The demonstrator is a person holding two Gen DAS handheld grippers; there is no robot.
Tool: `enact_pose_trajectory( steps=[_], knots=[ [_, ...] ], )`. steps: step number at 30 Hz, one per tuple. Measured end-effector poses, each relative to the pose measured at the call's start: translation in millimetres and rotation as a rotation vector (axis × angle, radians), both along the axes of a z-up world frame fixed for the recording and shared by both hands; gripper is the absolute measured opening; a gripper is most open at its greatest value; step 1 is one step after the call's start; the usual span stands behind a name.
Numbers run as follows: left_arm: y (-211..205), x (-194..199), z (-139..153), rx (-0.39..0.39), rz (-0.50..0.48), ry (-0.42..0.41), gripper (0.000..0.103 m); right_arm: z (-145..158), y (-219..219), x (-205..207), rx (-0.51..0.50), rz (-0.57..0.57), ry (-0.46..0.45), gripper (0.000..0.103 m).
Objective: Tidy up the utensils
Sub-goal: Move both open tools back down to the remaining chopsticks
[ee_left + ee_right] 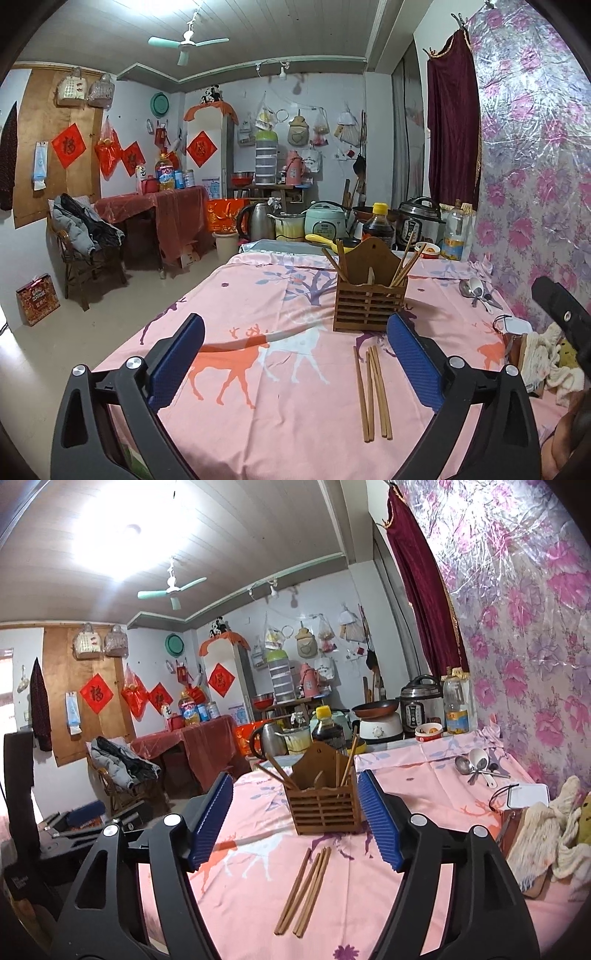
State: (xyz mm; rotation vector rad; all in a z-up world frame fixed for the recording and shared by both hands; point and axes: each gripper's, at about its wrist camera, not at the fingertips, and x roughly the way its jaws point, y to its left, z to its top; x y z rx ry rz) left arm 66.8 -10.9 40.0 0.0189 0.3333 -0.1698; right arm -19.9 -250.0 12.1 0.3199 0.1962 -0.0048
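Chopsticks [373,393] lay loose on the pink tablecloth [258,424], just before the wooden holder [369,295]. We held the left gripper [295,354] and right gripper [295,819] with jaws apart, both empty. Spoons [476,764] rested near the wall.

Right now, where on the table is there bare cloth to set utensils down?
Bare cloth lies left of the loose chopsticks and wooden holder, out to the table's left edge. The right side is crowded: spoons and rags by the wall.
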Motion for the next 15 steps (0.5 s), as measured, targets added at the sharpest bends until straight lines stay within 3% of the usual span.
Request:
enact_pose_trajectory(
  steps=[8, 15],
  knots=[
    [0.5, 11.7, -26.6, 0.019, 0.004, 0.066, 0.097, -28.2, 2.3, 6.0, -0.019, 0.002, 0.076, 0.069],
    [16.5, 38.5, -80.0, 0.023, 0.04, 0.22, 0.097, -76.0, 2.5, 19.8, -0.043, 0.008, 0.215, 0.069]
  ],
)
